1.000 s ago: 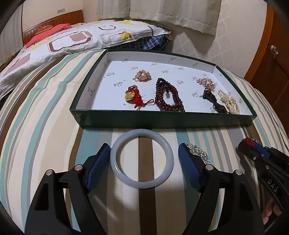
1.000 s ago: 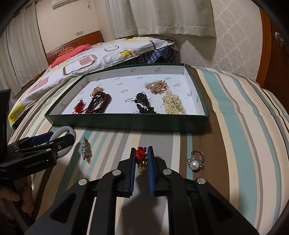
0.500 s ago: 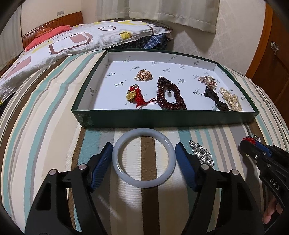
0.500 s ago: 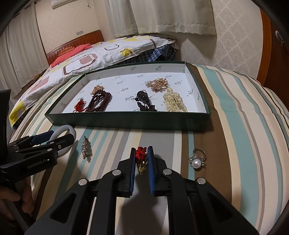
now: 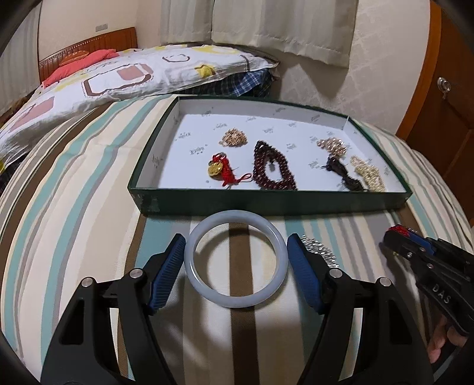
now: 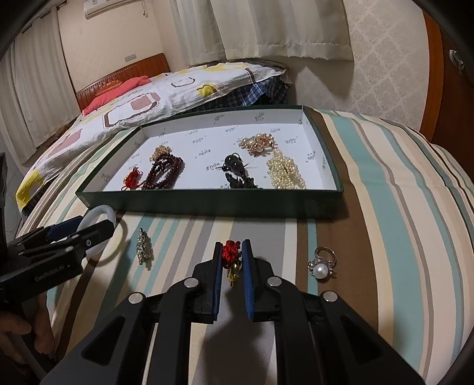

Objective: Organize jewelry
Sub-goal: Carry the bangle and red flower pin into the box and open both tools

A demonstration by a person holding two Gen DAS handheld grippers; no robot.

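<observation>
Looking along the left gripper (image 5: 235, 260): jaws spread wide around pale bangle (image 5: 235, 259) lying flat on striped bedspread (image 5: 74, 207), pads just beside its rim, contact unclear; green tray (image 5: 266, 204) just beyond, holding dark red beads (image 5: 274, 168). Seen from the right wrist: right gripper (image 6: 232, 256) nearly closed, pinching red knotted charm (image 6: 231, 251); pearl ring (image 6: 321, 265) nearby on bedspread, sparkly brooch (image 6: 143, 247) leftward.

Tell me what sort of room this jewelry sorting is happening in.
Most likely a bedroom. The green tray sits on a striped bedspread, with a patterned quilt bunched against a wooden headboard and curtains hanging behind.
</observation>
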